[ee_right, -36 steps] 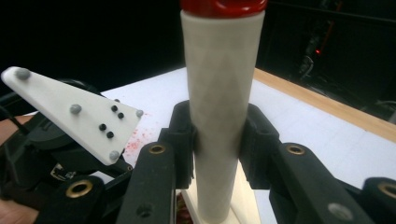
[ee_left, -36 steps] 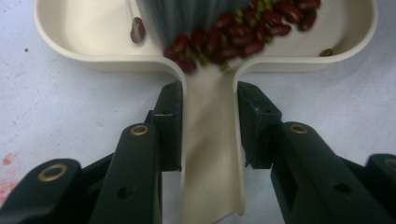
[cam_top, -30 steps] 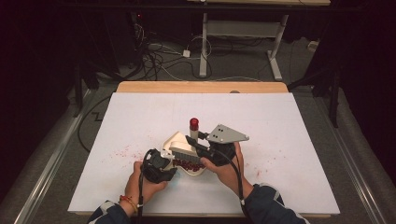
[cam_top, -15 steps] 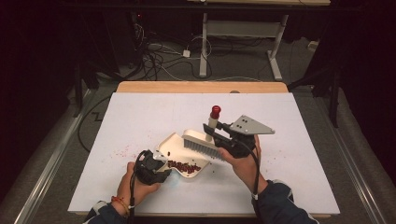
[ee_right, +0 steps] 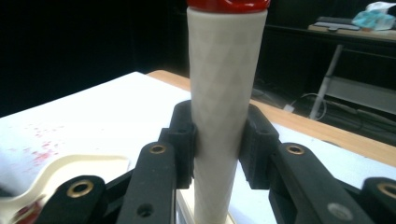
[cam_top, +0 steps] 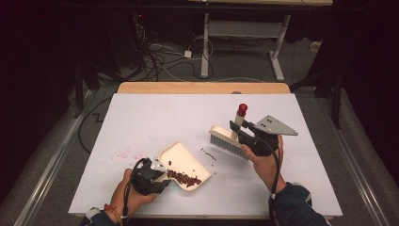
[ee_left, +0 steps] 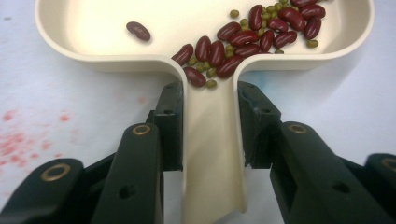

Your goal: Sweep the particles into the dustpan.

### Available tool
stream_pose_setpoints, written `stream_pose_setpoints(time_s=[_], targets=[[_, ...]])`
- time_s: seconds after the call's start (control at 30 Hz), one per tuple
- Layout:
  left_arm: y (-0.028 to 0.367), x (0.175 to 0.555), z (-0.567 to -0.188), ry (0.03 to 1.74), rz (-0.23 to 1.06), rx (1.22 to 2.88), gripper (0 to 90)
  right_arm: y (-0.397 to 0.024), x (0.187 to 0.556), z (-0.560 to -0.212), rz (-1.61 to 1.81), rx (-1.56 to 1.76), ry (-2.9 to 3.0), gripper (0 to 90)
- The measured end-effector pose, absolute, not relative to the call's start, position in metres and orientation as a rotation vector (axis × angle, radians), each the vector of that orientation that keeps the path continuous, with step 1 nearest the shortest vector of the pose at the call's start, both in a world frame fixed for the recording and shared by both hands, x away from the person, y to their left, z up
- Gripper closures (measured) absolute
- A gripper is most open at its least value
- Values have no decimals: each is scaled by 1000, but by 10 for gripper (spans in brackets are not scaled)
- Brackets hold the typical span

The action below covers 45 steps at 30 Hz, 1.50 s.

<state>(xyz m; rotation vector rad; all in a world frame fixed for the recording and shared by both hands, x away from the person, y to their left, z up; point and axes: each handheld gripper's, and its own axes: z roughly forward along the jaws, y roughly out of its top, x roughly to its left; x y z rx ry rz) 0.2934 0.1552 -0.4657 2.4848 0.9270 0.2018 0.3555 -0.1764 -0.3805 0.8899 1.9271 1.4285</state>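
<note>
My left gripper [ee_left: 210,121] has matt black plastic jaws with brass-looking rivets, clamped on the smooth cream plastic dustpan [ee_left: 210,154]. The beans [ee_left: 261,32] in it are glossy. My right gripper [ee_right: 217,140] holds the brush [cam_top: 229,142] by its matt, faceted cream handle with a glossy red cap. The table [cam_top: 155,117] is matt white with a bare wood strip along its far edge.

Room: dark; grey floor [cam_top: 56,141] with tangled cables [cam_top: 160,59]; white table frame [cam_top: 244,28] behind; white-topped table [cam_top: 164,113], wooden far edge [cam_top: 202,87]
</note>
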Motion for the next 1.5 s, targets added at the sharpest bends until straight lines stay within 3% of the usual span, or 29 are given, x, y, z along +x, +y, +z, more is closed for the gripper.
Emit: stream_pose_setpoints(time_s=[0.57, 0.93, 1.5], targets=[[132, 285, -467, 923, 198, 2509, 637, -156, 371, -398, 1398, 846, 1950, 697], [132, 288, -467, 938, 170, 2497, 637, -127, 349, -400, 1406, 787, 2063, 683], [132, 288, -468, 934, 171, 2503, 637, -118, 329, -396, 1469, 757, 2120, 686]])
